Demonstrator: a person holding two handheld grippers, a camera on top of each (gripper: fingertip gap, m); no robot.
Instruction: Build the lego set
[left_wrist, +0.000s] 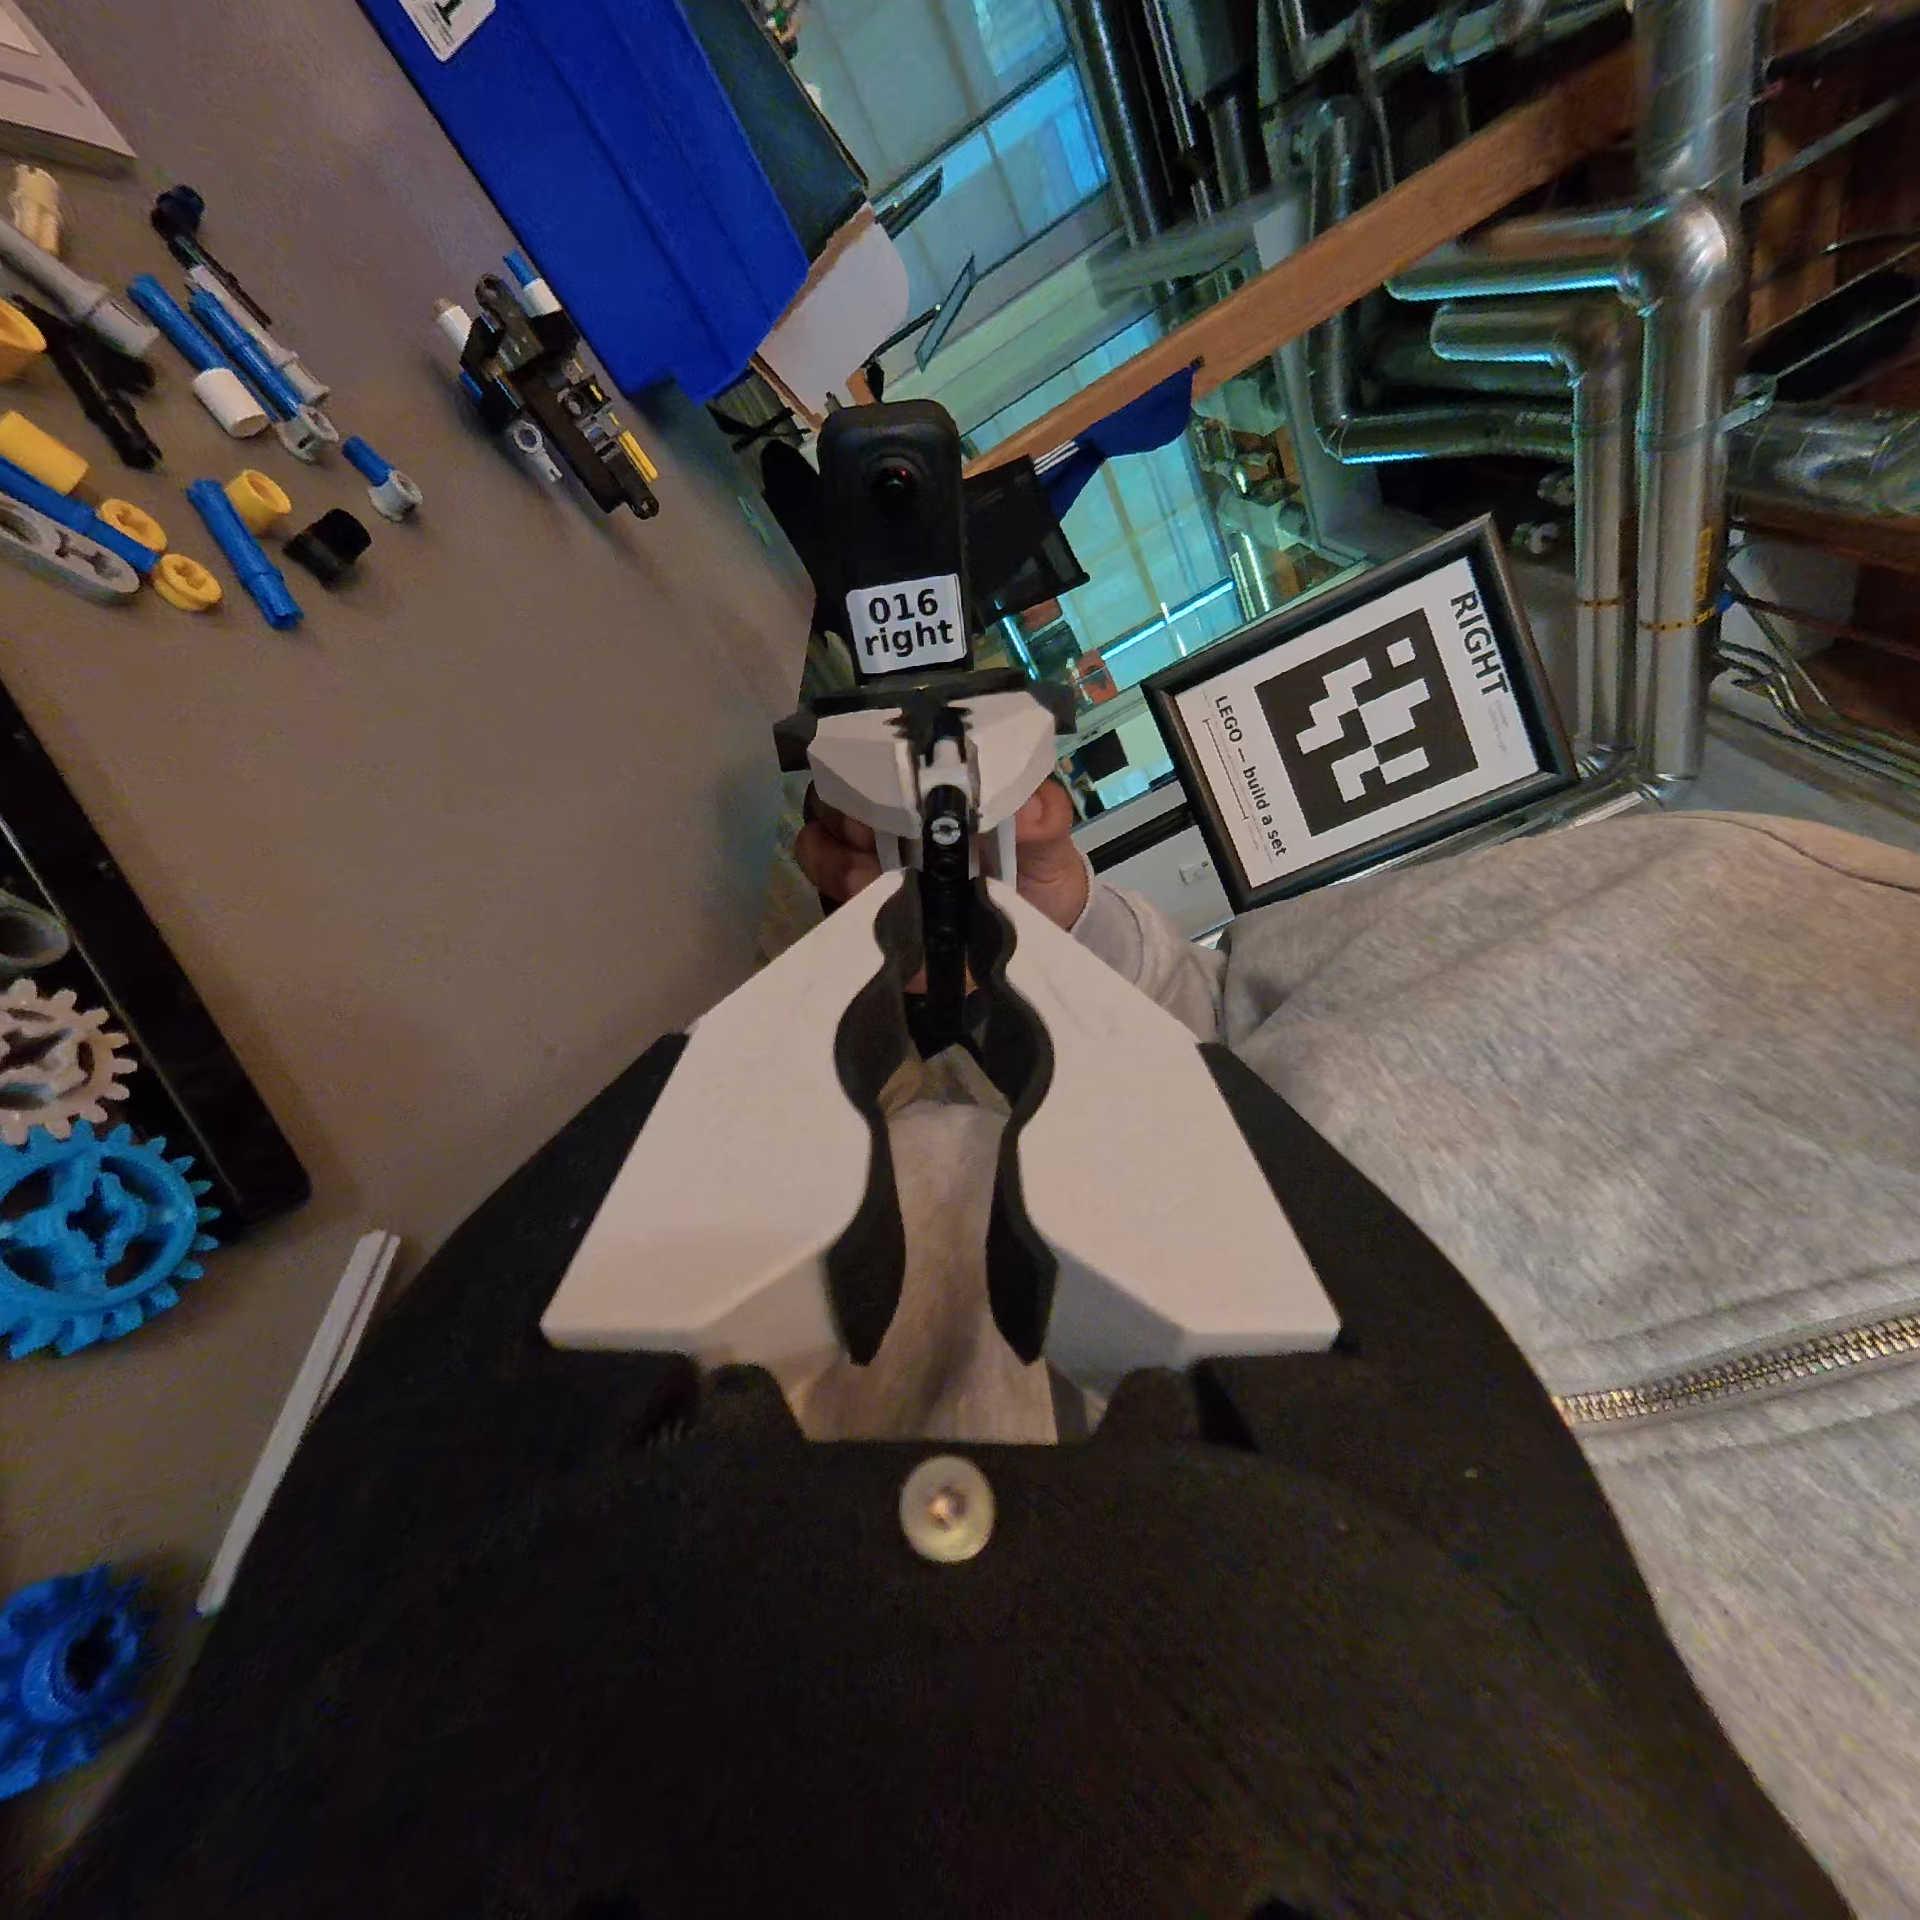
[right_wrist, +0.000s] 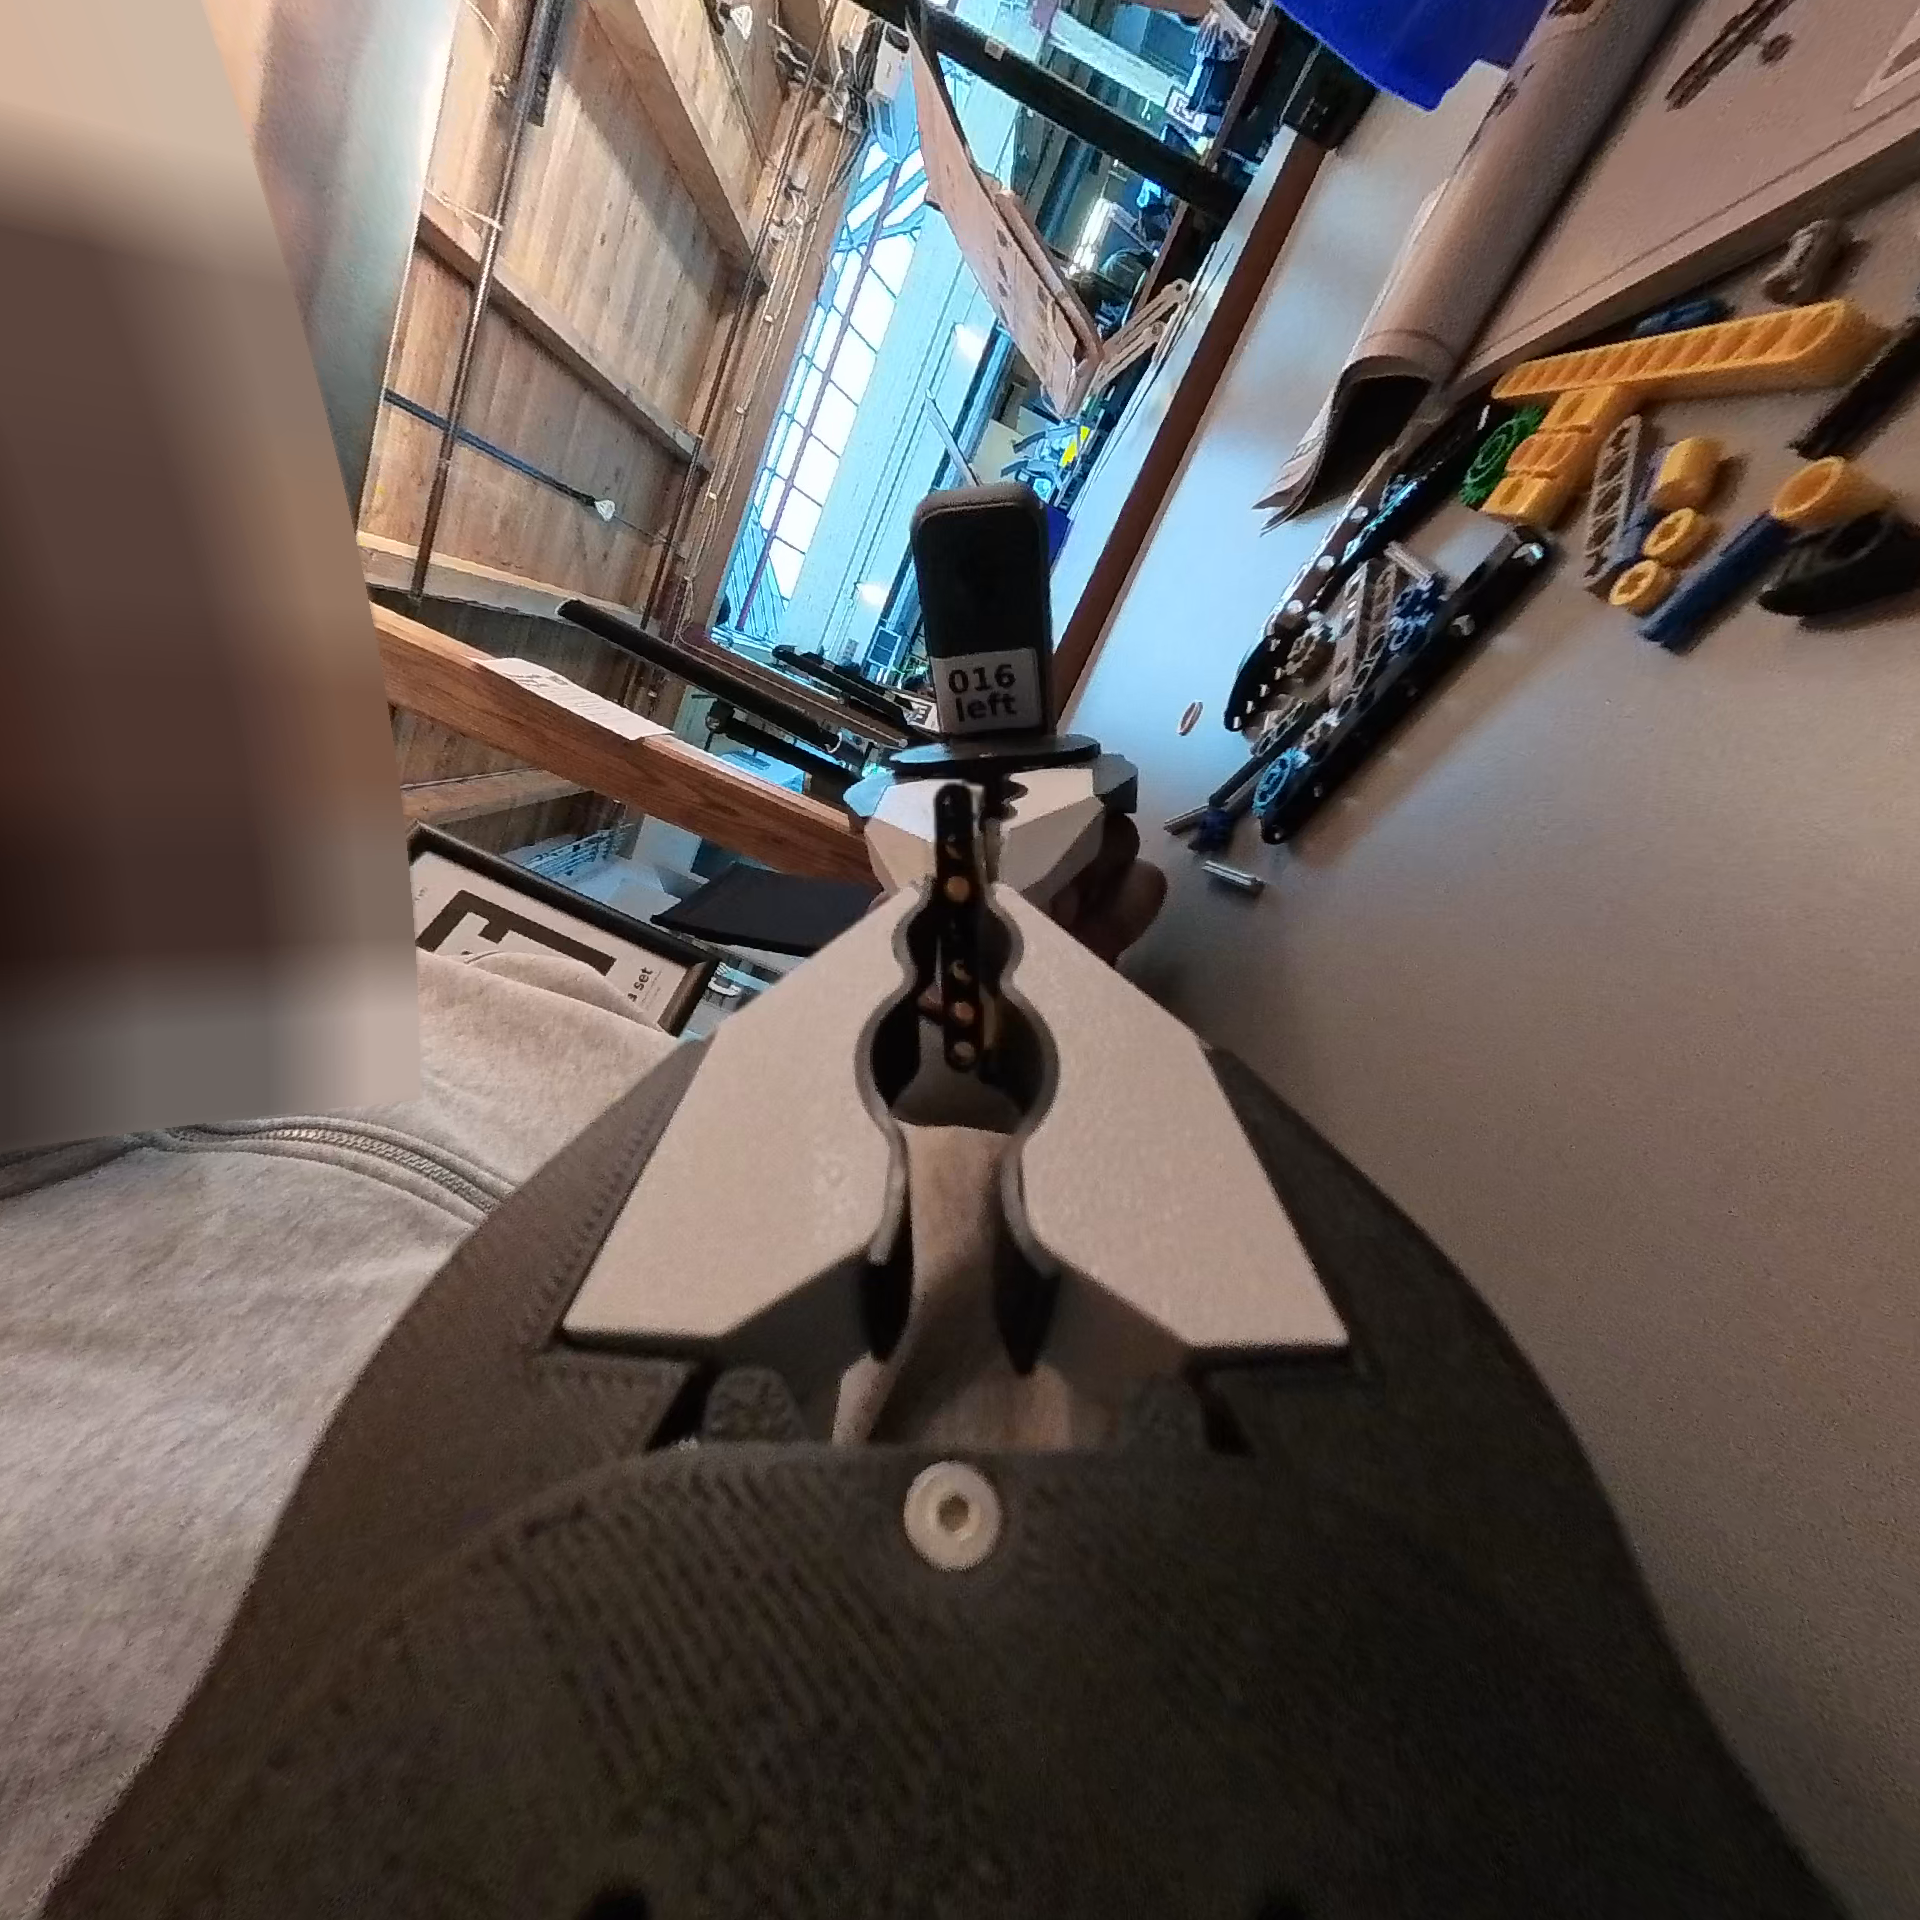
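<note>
My left gripper (left_wrist: 940, 909) and right gripper (right_wrist: 956, 904) face each other tip to tip above the table edge. A thin black lego beam (left_wrist: 943, 935) with a row of holes (right_wrist: 957, 977) spans between them. Both grippers are shut on it, one at each end. In the left wrist view the right gripper (left_wrist: 940, 774) has a small white piece (left_wrist: 943, 774) at its tips, on the beam's far end. In the right wrist view the left gripper (right_wrist: 977, 821) holds the beam's other end.
Loose blue axles (left_wrist: 244, 358), yellow bushes (left_wrist: 255, 497), a black sub-assembly (left_wrist: 561, 400) and blue gears (left_wrist: 94, 1236) lie on the grey table. Yellow beams (right_wrist: 1683, 353) and a black-and-blue geared assembly (right_wrist: 1351, 644) lie farther along. There is also a blue bin (left_wrist: 623, 177), a framed sign (left_wrist: 1361, 717) and a grey sweater (left_wrist: 1558, 1195). My two grippers' fingertips are within a few centimetres of each other.
</note>
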